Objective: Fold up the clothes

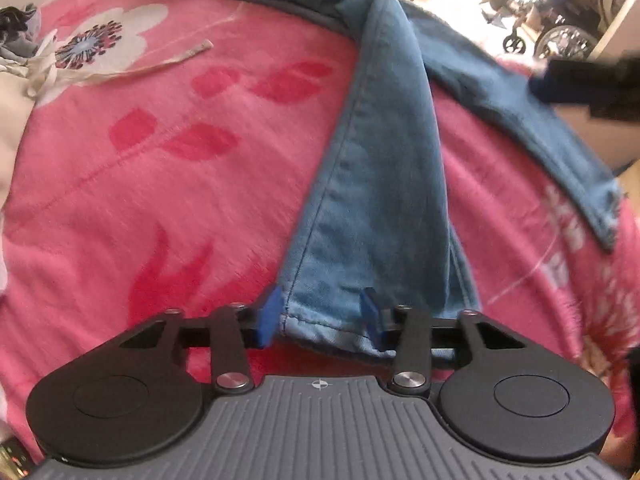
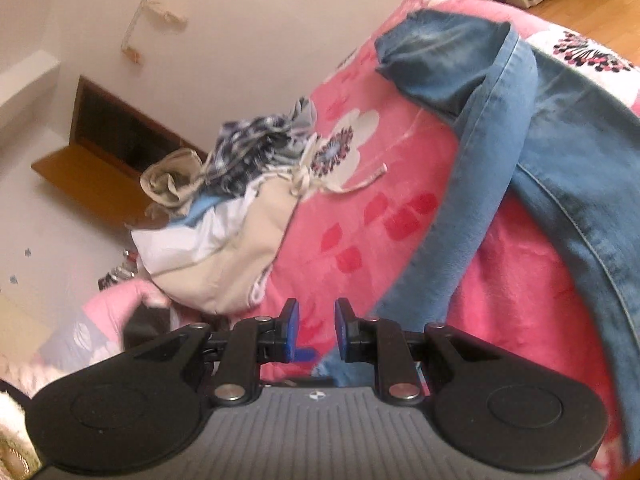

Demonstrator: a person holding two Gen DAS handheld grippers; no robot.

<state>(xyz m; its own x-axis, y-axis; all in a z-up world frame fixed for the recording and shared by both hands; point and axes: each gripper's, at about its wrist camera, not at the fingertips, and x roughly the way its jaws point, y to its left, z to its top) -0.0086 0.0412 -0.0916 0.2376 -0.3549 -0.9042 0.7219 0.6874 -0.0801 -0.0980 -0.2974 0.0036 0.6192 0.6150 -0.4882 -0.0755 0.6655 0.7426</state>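
Note:
A pair of blue jeans lies spread on a pink flowered blanket. One leg runs straight down to my left gripper. That gripper stands wide open, and the leg's hem sits between its blue fingertips and drapes over the bar behind them. In the right wrist view the jeans stretch across the right side of the blanket. My right gripper hovers over the blanket beside a leg. Its fingers are a little apart and only pink blanket shows between them.
A heap of unfolded clothes, checked, white and beige, sits at the blanket's left edge, with a cream drawstring trailing out. A dark blurred shape is at the right. A wheelchair and a wooden shelf stand beyond the bed.

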